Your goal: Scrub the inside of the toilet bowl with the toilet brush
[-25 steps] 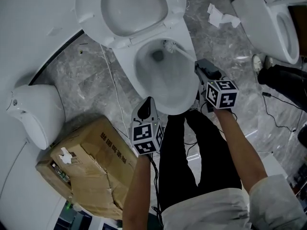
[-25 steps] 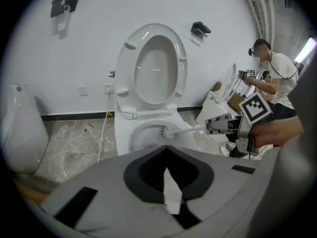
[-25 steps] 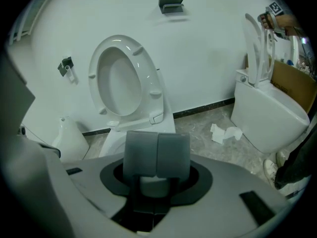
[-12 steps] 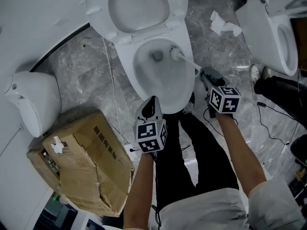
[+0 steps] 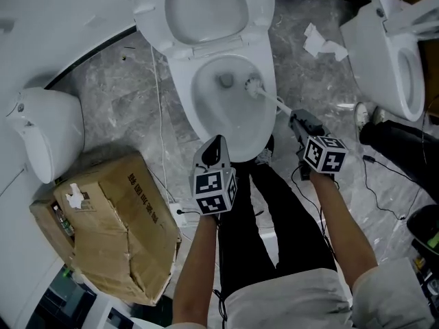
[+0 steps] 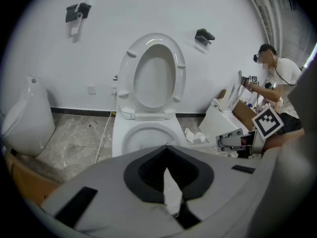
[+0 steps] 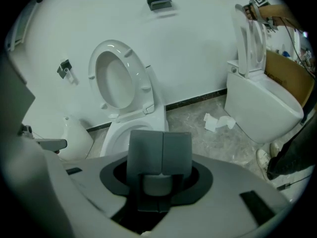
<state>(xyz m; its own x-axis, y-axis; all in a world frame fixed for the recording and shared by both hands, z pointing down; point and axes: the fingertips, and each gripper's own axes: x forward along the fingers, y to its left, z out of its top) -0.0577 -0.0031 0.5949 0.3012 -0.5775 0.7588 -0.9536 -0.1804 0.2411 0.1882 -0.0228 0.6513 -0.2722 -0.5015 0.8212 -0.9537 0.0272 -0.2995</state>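
Since a second ago the brush (image 5: 253, 85) has slid from behind the drain to its right. Both forearms reach forward and down. Left gripper (image 5: 215, 144) hovers at the toilet bowl (image 5: 184, 108) front rim, jaws together, empty. Right gripper (image 5: 293, 117) sits beside the right rim, clamped on the brush handle.

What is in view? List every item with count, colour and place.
White ceramic toilet, seat raised: one, white, centre.
White long-handled toilet brush: one, white, head inside that bowl.
Second white toilet: one, white, upper right.
White ceramic urinal: one, white, left.
Brown cardboard box: one, brown, lower left.
Crumpled paper: one clump, white, floor between toilets.
Left gripper: one, grey, shut, empty, near bowl's front rim.
Right gripper: one, grey, shut on toilet brush handle.
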